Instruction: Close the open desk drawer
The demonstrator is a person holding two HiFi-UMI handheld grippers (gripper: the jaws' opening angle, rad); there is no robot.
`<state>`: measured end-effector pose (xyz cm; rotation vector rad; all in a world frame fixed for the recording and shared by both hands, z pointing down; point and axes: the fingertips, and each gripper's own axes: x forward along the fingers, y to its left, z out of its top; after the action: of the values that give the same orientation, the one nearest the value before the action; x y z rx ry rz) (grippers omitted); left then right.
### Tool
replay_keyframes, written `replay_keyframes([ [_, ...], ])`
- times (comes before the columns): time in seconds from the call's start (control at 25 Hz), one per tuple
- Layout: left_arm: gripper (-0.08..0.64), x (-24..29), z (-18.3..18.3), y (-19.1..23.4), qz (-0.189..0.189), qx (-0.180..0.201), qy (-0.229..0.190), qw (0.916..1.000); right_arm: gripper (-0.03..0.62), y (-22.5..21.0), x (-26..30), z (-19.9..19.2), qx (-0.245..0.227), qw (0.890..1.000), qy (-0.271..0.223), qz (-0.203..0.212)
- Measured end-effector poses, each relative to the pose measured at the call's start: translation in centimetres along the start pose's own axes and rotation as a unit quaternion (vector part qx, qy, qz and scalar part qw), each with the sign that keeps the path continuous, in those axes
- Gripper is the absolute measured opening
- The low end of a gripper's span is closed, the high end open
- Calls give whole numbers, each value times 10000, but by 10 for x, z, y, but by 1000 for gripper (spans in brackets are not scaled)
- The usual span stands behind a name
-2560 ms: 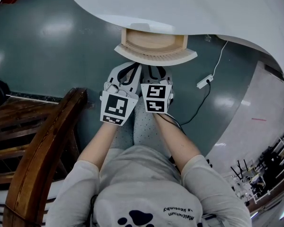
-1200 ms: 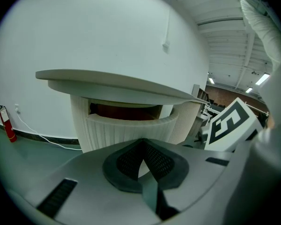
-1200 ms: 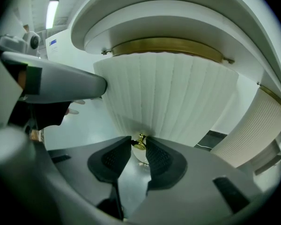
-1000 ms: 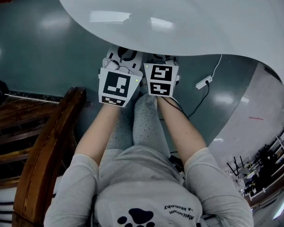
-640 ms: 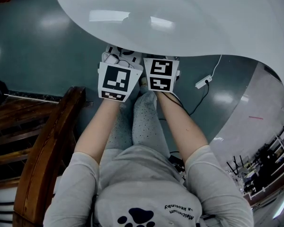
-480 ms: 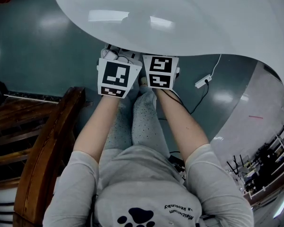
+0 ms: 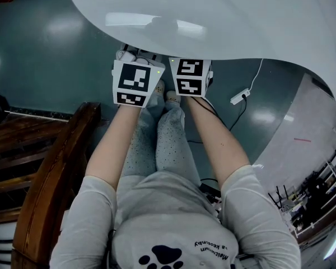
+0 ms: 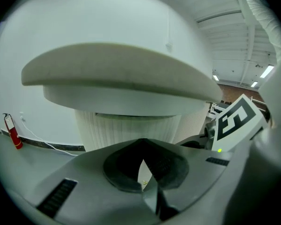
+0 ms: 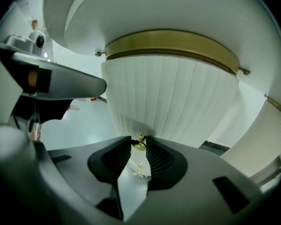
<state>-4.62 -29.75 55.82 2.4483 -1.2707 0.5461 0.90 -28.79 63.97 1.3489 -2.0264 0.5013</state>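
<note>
The drawer sits in under the white desk top (image 7: 213,15), hidden from the head view. Its ribbed white front (image 9: 173,97) with a brass band fills the right gripper view. A small brass knob (image 9: 140,143) on that front sits between the tips of my right gripper (image 9: 139,145), whose pads close on it. My left gripper (image 8: 143,142) is shut with nothing in it, its tips close to the ribbed front (image 8: 126,130). In the head view both marker cubes (image 7: 135,83) lie side by side at the desk's edge, with the jaws hidden beneath it.
A dark wooden chair (image 7: 50,172) stands at the left. A white power strip (image 7: 239,97) with its cable lies on the green floor to the right. A red fire extinguisher (image 8: 13,134) stands by the far wall. The person's legs are under the arms.
The drawer, open and in plain sight earlier, has slid under the desk top. Both grippers moved forward with it up to the desk's edge.
</note>
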Motion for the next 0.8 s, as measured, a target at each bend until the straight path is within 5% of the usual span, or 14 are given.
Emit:
replay_keyframes([
  [0.8,9,-65,11,-65,144,-180,-87,9997,21,-11,-120,8,419,9966,-704,2],
])
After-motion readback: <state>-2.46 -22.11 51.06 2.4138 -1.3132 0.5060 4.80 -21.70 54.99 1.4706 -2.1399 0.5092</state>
